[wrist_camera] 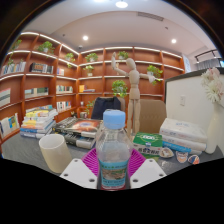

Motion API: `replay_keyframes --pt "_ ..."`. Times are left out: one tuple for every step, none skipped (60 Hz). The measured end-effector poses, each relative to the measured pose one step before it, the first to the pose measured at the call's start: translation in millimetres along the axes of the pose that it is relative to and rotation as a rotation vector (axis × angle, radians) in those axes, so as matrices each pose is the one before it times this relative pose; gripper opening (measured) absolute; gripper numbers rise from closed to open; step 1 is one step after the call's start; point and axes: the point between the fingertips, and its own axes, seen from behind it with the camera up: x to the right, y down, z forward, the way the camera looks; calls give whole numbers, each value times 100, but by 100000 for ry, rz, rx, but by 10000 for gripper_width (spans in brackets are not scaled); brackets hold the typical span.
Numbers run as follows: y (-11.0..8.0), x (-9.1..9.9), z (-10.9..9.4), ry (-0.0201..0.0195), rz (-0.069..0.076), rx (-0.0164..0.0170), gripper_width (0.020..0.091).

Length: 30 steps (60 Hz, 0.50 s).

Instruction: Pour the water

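A clear plastic water bottle point(113, 150) with a light blue cap and a blue-and-white label stands upright between my fingers. My gripper point(112, 165) is shut on the water bottle, with the magenta pads point(92, 160) pressed against both of its sides. Just left of the fingers, a white cup point(55, 152) stands on the table. The bottle's cap is on. The bottom of the bottle is hidden behind my fingers.
Stacked books point(38, 122) lie at the left and green and white boxes point(168, 138) at the right. A wooden mannequin figure point(129, 85) stands behind the bottle. Lit shelves with plants line the back wall, and a white monitor back point(195, 98) rises at the right.
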Motion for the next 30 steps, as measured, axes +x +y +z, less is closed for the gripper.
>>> replay_keyframes --pt "4 9 3 -124 437 -206 330" --pt "-9 20 0 -43 322 -183 339" --pt "15 44 -7 148 168 -374 364" --pt "-19 30 17 95 -326 -178 371" --pt "56 32 -9 94 -268 -638 409" --pt "-24 -10 -10 57 -105 -322 419" --pt "58 -23 -34 52 31 -653 438" --pt "103 21 -43 237 165 -847 456" --pt "73 45 -75 445 121 -812 467" --pt "75 136 -121 776 83 -795 479" --pt "18 110 -174 783 92 -473 499" --pt "-60 107 -229 835 133 -117 541" --pt "-104 125 -285 948 124 209 594" --pt "-142 94 -355 916 189 352 645" --pt "-142 42 -414 715 113 338 686" --pt "-151 22 -477 630 62 391 726" --pt "-165 -38 -523 337 -37 629 743" --pt "-190 -87 -537 96 -54 765 758" --pt "-212 -116 -590 -6 65 745 762" --pt "-184 -129 -623 16 176 650 762" --pt "-184 -120 -659 97 213 530 765" --pt "-123 -104 -632 164 365 393 766" --pt "-270 -49 -838 186 682 96 765" --pt "-116 -144 -578 246 694 350 767" --pt "-105 -139 -649 79 844 239 768" --pt "-90 -149 -667 86 850 195 769" --pt "-60 -120 -706 240 794 120 771" --pt "-60 -101 -702 289 737 103 770" --pt "-58 -99 -699 324 760 173 771" --pt "-115 -138 -806 344 797 301 771"
